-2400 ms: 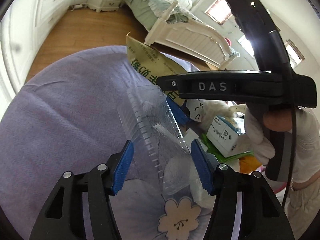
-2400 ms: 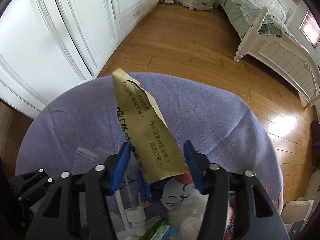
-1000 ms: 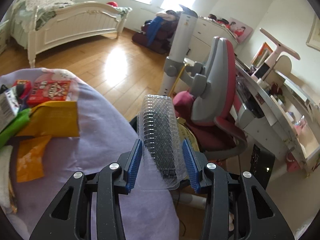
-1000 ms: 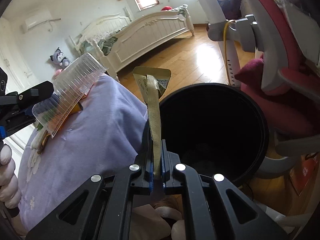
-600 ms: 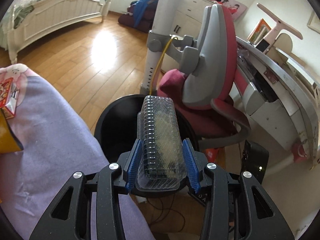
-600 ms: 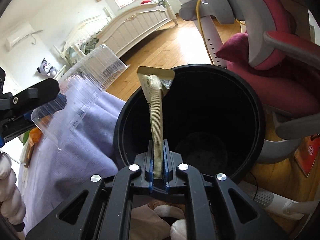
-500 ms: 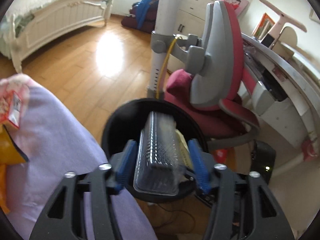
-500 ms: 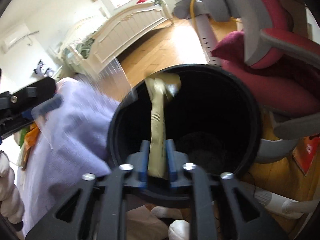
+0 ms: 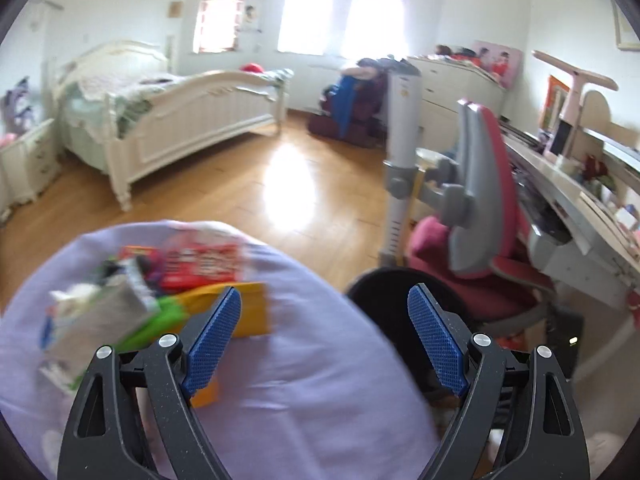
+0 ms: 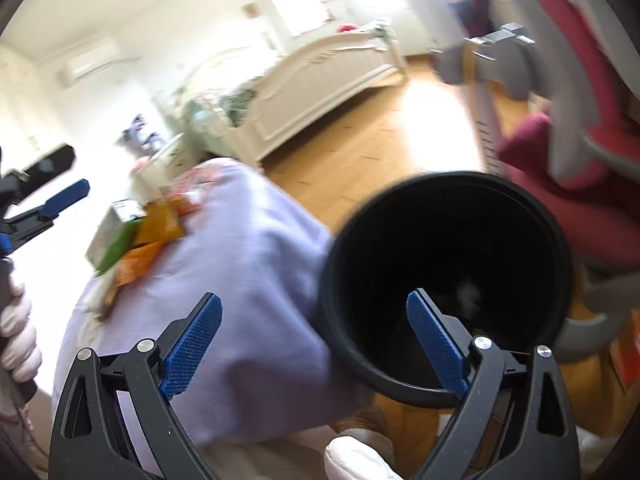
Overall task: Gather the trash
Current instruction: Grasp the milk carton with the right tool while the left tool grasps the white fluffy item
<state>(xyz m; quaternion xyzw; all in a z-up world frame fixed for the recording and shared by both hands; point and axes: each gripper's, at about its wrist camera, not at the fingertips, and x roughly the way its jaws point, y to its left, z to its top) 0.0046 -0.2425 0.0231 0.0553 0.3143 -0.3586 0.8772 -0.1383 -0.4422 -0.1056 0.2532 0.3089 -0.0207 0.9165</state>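
both grippers (image 9: 324,336) (image 10: 314,340) gape empty, black bin (image 10: 444,280) just beyond the right one.

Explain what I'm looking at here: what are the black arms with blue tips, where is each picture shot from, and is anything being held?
There is no robot. A person holds one pair of tongs in each hand, with a fisheye camera on each looking along the fingers. The left view shows the left tongs, wide open and empty, above a purple cloth with a heap of wrappers. The right view shows the right tongs, also open and empty, over the edge of the cloth and a black bin standing beside it. The left tongs also show at that view's left edge. The pictures are blurred, so the bin's contents cannot be told.
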